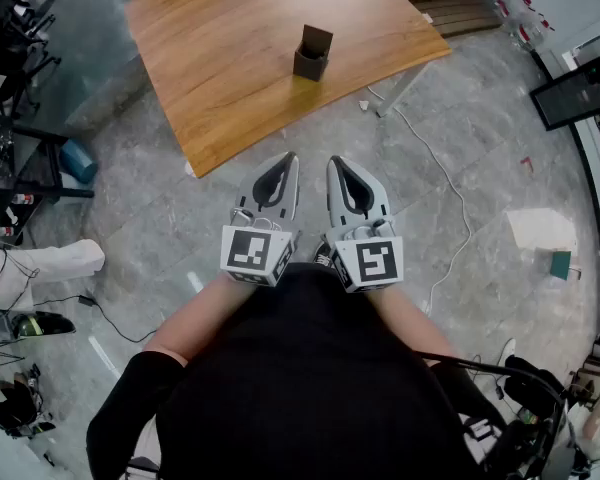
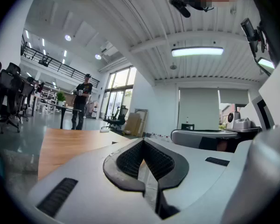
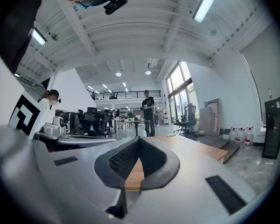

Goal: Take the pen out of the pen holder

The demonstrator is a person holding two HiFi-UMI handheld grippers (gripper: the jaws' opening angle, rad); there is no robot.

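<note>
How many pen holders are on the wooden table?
1. The pen holder stands on the table, right of its middle. The table's far edge is cut off, so more could be hidden.

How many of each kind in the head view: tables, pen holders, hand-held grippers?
table: 1
pen holder: 1
hand-held grippers: 2, the left hand-held gripper and the right hand-held gripper
total: 4

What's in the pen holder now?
The pen holder on the table looks small and dark in the head view; its walls cover the inside, so no pen can be made out.
</note>
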